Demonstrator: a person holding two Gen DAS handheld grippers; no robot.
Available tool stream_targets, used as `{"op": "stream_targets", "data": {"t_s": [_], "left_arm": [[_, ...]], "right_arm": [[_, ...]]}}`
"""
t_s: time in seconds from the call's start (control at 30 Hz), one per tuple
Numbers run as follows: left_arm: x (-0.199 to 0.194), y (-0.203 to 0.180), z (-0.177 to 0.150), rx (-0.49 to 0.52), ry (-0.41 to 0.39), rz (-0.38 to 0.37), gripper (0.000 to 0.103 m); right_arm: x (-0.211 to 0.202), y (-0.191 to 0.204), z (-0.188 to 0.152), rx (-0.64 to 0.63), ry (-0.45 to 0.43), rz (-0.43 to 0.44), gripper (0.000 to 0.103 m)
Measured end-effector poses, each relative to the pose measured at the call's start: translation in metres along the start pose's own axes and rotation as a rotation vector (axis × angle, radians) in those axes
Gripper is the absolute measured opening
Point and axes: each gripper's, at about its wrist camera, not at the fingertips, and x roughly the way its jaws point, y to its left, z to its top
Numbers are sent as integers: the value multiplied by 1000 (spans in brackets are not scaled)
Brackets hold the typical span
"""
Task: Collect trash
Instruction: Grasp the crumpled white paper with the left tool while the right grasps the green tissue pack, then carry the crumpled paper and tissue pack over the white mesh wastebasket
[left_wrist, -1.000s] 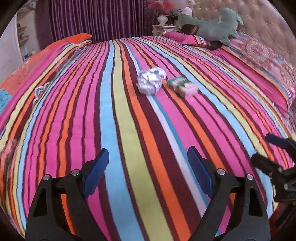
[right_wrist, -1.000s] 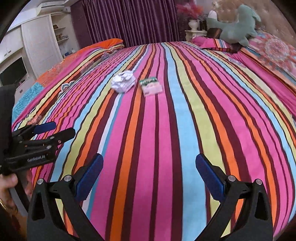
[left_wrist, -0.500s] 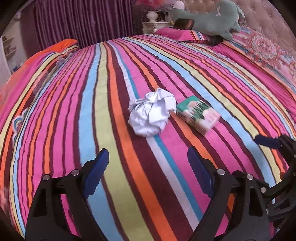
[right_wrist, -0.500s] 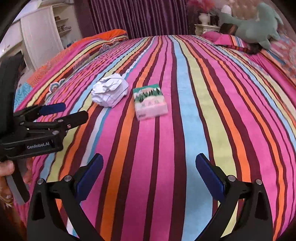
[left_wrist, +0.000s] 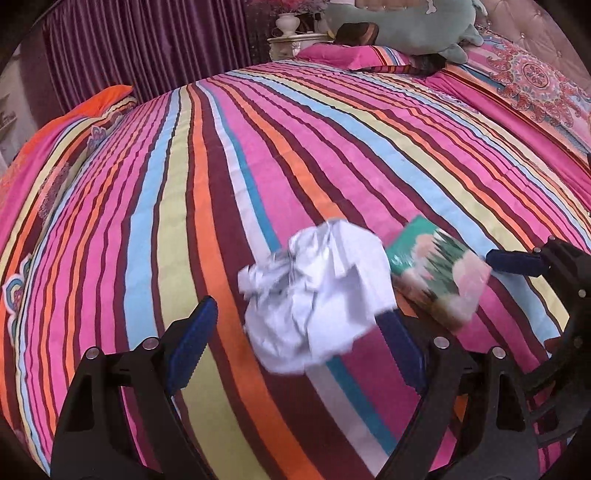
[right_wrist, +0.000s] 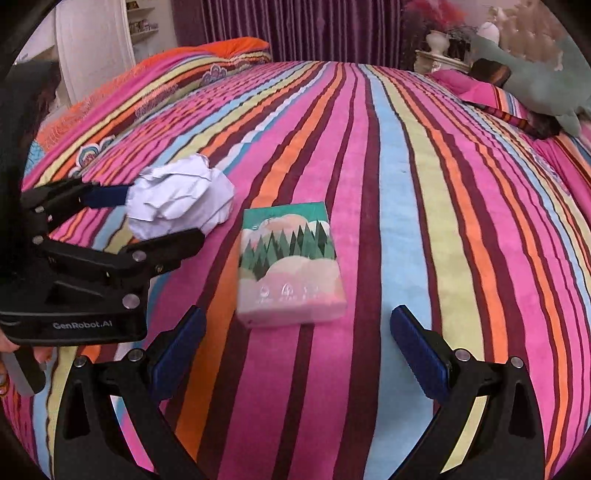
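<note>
Both grippers sit low over the striped bedspread (right_wrist: 406, 192), jaws spread wide and gripping nothing. The left gripper (left_wrist: 295, 354) brackets the crumpled paper ball (left_wrist: 317, 295), its blue fingers either side but not touching; its near finger hides part of the ball in the right view. The right gripper (right_wrist: 299, 354) faces the tissue pack (right_wrist: 290, 266), lying flat just ahead. One ball, one pack, side by side. A green plush toy (left_wrist: 410, 29) is cut off at the headboard.

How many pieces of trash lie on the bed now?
2. The crumpled paper ball lies between the open fingers of the left gripper; the tissue pack lies beside it, before the open right gripper.
</note>
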Motion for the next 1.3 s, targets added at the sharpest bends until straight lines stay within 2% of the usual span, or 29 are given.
{"op": "stream_targets", "data": {"t_s": [0.2, 0.27, 0.3, 0.33, 0.37, 0.43, 0.47, 0.5, 0.53, 0.77, 0.9, 1.1, 1.3], "left_arm": [[11, 4, 11, -41, -4, -18, 84], [15, 7, 12, -67, 7, -24, 84], [17, 8, 12, -74, 15, -26, 80], [20, 9, 12, -81, 35, -27, 63], [23, 10, 11, -86, 46, -35, 58], [24, 13, 10, -111, 53, -40, 57], [23, 13, 10, -118, 53, -39, 57], [22, 13, 10, -125, 57, -31, 56], [21, 13, 9, -128, 60, -28, 56], [-9, 13, -9, -150, 52, 14, 56], [-41, 6, -26, -162, 38, 26, 56], [-98, -17, -64, -139, 13, 41, 56], [-138, -40, -109, -129, 16, 49, 56]], "right_arm": [[11, -2, 12, 11, -6, -22, 95], [16, -1, 16, 4, 7, -40, 91], [17, -1, 17, 2, 10, -45, 90], [18, 0, 18, -2, 11, -53, 90], [18, 0, 18, -5, 11, -64, 85], [17, 0, 18, -7, 2, -70, 78], [15, 1, 17, -12, -7, -70, 68], [13, 1, 16, -15, -15, -68, 50], [11, 0, 15, -11, -18, -76, 48], [-9, 2, -4, 45, 5, -79, 48], [-33, 7, -21, 86, 21, -98, 48], [-70, 6, -62, 208, 23, -93, 48], [-104, 4, -101, 295, 19, -83, 48]]}}
